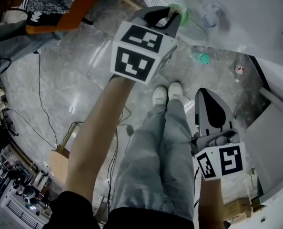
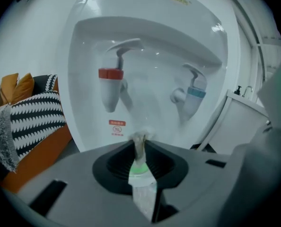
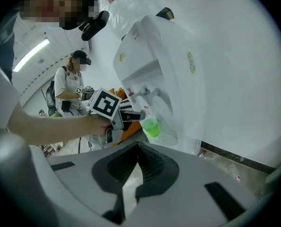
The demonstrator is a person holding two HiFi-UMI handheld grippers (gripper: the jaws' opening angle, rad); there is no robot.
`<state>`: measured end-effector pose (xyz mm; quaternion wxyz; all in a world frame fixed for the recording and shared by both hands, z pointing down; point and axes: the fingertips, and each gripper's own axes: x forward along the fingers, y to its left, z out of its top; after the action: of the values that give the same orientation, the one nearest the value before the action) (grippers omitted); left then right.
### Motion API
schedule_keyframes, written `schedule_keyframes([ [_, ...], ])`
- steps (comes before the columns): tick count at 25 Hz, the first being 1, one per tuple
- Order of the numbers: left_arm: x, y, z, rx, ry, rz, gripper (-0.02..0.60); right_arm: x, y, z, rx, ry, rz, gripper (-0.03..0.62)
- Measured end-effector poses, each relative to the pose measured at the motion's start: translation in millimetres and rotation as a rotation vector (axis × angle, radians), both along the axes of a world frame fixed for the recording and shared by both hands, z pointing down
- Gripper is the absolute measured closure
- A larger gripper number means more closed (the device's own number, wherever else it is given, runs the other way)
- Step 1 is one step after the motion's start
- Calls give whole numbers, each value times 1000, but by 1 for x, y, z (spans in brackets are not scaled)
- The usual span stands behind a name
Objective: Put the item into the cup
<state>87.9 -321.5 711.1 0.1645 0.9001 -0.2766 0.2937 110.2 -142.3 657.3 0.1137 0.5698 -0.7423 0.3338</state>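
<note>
Two hand-held grippers: the left gripper is clamped on the wall of a translucent green plastic cup. Just ahead is a white water dispenser with red tap up-left and blue tap up-right. The right gripper, jaws together, is empty.

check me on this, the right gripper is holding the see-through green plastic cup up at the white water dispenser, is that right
Not quite: it is the left gripper that holds the see-through green plastic cup up at the white water dispenser. The right gripper view shows this from the side, and the right gripper has its own jaws together with nothing between them.
</note>
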Motion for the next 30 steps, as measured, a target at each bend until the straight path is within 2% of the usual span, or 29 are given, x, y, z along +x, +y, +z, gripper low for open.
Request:
schedule_keyframes([
  [10, 8, -5, -1, 55, -13, 26, 510, 11, 3, 6, -21, 9, 25, 585],
  [16, 8, -8, -6, 62, 8, 18, 457, 10, 5, 9, -28, 7, 19, 586],
  [22, 6, -7, -5, 48, 23, 2, 457, 15, 4, 11, -29, 10, 25, 585],
  [23, 6, -7, -6, 48, 27, -2, 459, 15, 4, 11, -29, 10, 26, 585],
  [25, 3, -7, -10, 65, 27, -18, 527, 16, 4, 11, -29, 11, 28, 585],
  [30, -2, 0, -15, 93, 9, -23, 565, 16, 1, 9, -22, 20, 24, 585],
])
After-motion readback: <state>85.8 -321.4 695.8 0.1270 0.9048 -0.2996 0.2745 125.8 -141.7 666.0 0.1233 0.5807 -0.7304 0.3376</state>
